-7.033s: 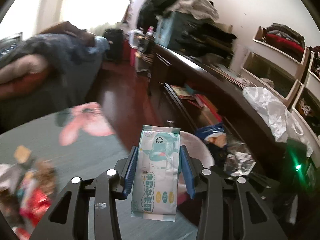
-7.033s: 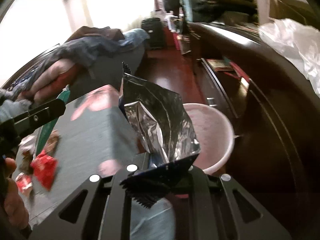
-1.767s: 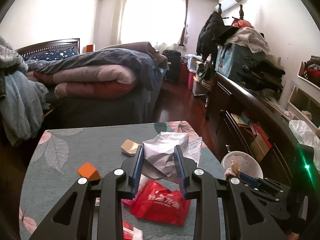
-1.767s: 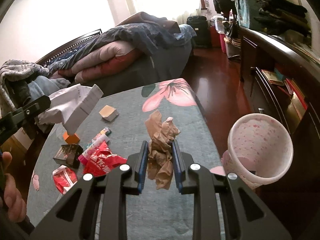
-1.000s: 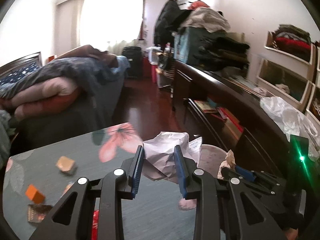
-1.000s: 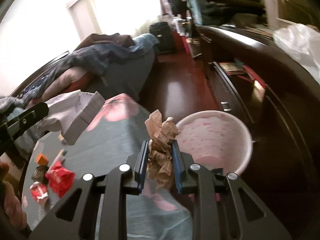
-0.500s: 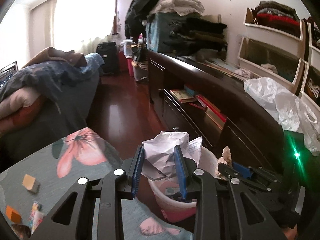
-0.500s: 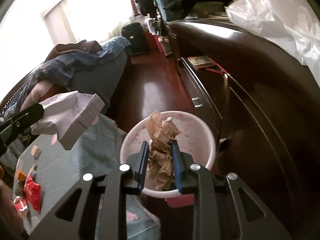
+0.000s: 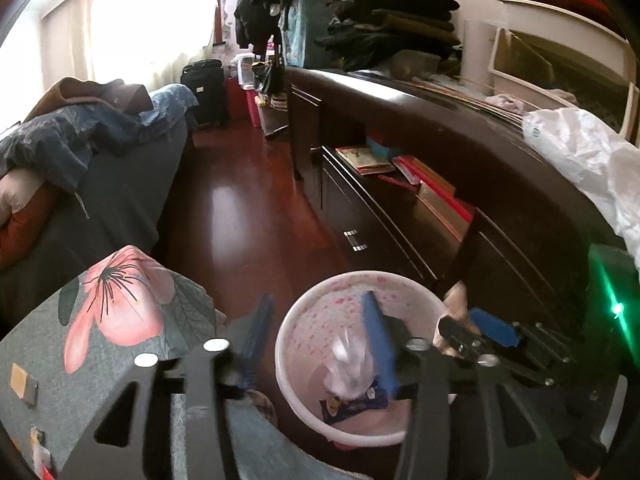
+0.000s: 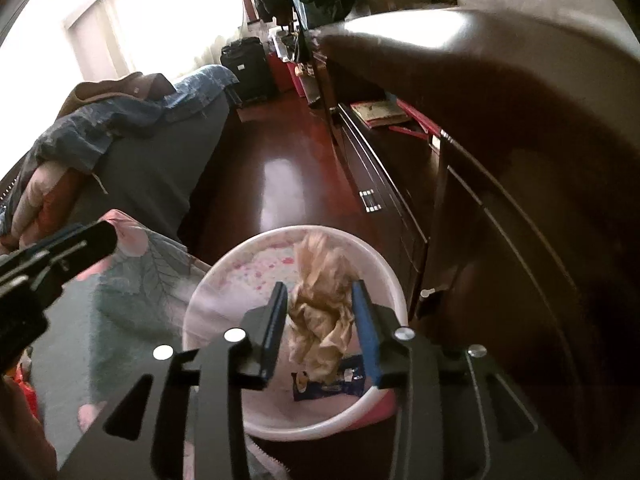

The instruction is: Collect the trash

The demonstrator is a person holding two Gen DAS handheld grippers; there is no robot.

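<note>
A pink speckled bin stands on the floor beside the table. My left gripper is open above it; the crumpled white paper lies inside the bin on a blue wrapper. My right gripper hangs over the bin with its jaws slightly parted around the crumpled brown paper, which still sits between the blue pads. The blue wrapper shows below it. The right gripper also shows in the left wrist view.
The floral table cloth is at the lower left with small scraps on it. A dark wooden cabinet runs along the right. A bed with bedding is at the left. Red wooden floor lies between.
My left gripper has opened and the white paper has dropped into the bin. My right gripper has moved further over the bin and its jaws have loosened a little around the brown paper.
</note>
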